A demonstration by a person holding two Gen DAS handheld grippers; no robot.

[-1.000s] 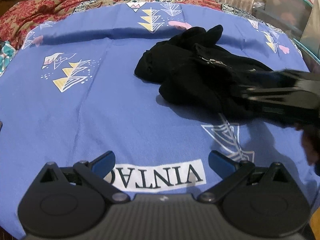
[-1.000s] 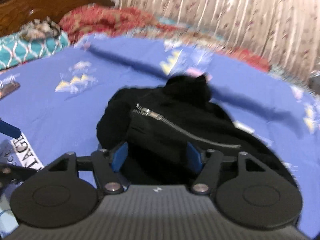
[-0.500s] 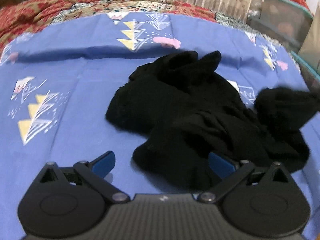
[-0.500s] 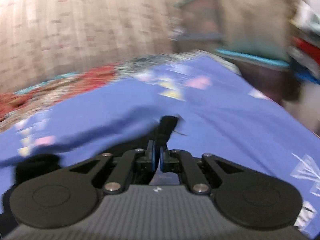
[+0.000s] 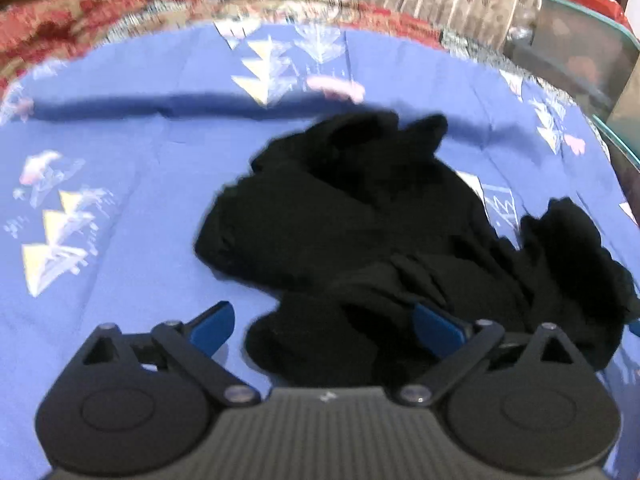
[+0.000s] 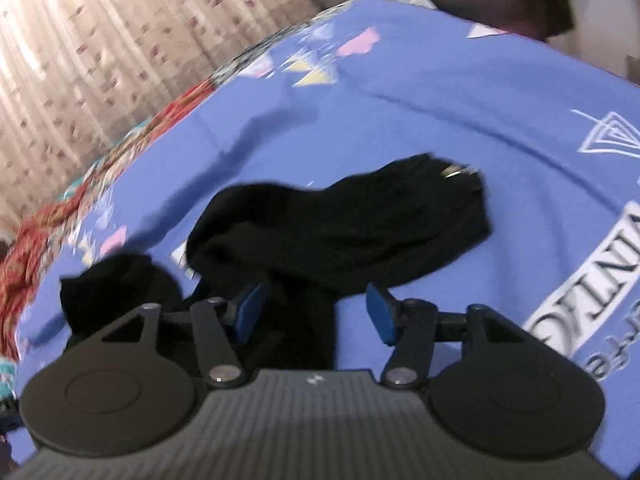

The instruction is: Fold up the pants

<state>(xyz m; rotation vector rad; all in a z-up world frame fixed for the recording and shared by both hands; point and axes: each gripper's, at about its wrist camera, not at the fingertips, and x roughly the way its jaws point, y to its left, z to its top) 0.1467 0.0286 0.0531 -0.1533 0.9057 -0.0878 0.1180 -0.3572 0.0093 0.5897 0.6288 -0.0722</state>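
Observation:
Black pants (image 5: 344, 216) lie crumpled in a heap on the blue printed bedsheet (image 5: 120, 208). My left gripper (image 5: 324, 326) is open, with its blue fingertips on either side of the near edge of the heap. In the right wrist view the pants (image 6: 360, 220) stretch to the right, with a metal zipper pull (image 6: 454, 172) at their far end. My right gripper (image 6: 312, 312) is open, and a strip of the black cloth lies between its fingers, not gripped.
A red patterned blanket (image 5: 60, 28) lies along the far side of the bed. Beige curtains (image 6: 100, 40) hang behind it. A teal-rimmed storage box (image 5: 580, 52) stands at the right edge of the bed.
My right gripper was shut on the pants half a second ago and has opened, leaving the cloth on the sheet. My left gripper has moved in close to the heap, still open.

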